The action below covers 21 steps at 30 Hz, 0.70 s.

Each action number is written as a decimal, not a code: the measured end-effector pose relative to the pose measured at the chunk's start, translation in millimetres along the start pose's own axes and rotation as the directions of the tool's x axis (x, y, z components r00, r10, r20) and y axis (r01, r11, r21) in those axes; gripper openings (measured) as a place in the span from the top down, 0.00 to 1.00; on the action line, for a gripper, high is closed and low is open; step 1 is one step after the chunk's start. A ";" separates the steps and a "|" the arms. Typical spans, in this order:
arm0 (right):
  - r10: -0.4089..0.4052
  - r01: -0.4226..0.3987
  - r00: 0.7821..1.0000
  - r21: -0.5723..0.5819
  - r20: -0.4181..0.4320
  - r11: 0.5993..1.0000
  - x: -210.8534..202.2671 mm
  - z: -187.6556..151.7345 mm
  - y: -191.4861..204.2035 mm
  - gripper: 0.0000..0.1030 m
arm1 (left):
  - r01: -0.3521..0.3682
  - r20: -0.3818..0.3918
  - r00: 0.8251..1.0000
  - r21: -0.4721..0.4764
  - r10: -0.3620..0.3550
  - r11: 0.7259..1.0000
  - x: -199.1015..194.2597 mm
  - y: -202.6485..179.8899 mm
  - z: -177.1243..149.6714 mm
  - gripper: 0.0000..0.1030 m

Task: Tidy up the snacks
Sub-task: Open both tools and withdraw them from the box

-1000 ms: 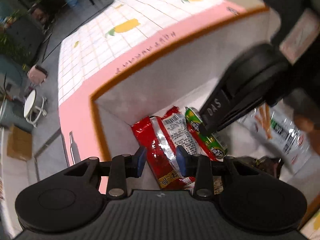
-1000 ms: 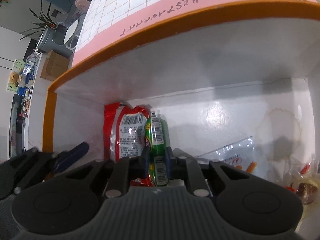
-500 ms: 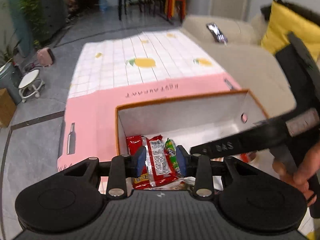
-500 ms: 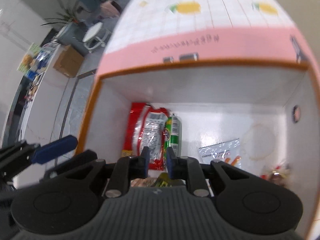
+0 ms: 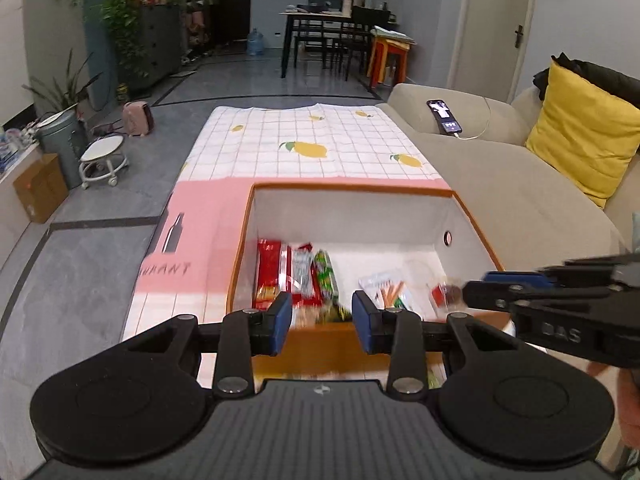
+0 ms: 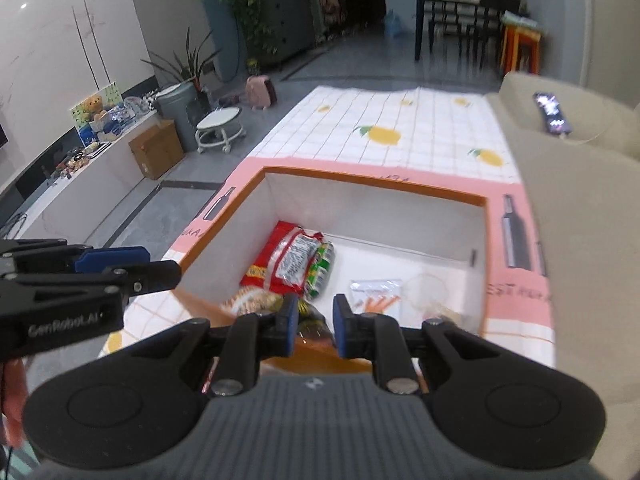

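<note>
An orange-rimmed white box (image 5: 352, 188) (image 6: 376, 184) sits on the table and holds snacks. Inside lie a red packet (image 5: 269, 268) (image 6: 288, 256), a green packet (image 5: 326, 276) (image 6: 320, 270) beside it, a clear bag of orange sticks (image 5: 386, 288) (image 6: 374, 294) and a small wrapped sweet (image 5: 444, 292). My left gripper (image 5: 322, 326) is open and empty, above the box's near edge. My right gripper (image 6: 314, 326) is open and empty, also above the near edge; it shows from the side in the left wrist view (image 5: 520, 288).
The table wears a pink and white checked cloth with lemons (image 5: 304, 148). A beige sofa (image 5: 500, 184) with a yellow cushion (image 5: 584, 140) and a phone (image 5: 444, 116) runs along the right. A stool (image 5: 102, 156) and bin stand on the floor at left.
Both grippers have pulled up and back out of the box. The right gripper let go of the green packet, which now lies beside the red one.
</note>
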State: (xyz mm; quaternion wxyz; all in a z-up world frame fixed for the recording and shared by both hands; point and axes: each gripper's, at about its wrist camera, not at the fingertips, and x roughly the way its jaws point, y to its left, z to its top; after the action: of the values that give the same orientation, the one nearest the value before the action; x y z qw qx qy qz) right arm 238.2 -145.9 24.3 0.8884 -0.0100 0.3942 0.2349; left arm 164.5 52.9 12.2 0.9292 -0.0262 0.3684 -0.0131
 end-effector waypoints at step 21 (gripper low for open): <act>-0.125 0.125 0.992 0.007 0.013 0.992 -37.3 -129.0 9.8 0.78 | 0.072 -0.093 0.993 -0.019 -0.073 0.997 -11.3 -30.2 -73.2 0.33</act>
State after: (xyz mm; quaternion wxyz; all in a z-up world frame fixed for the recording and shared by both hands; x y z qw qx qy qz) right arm 122.7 -178.6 -36.6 0.9041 -0.0302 0.3876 0.1776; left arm 106.0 20.4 -31.5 0.9097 -0.0461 0.4102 -0.0453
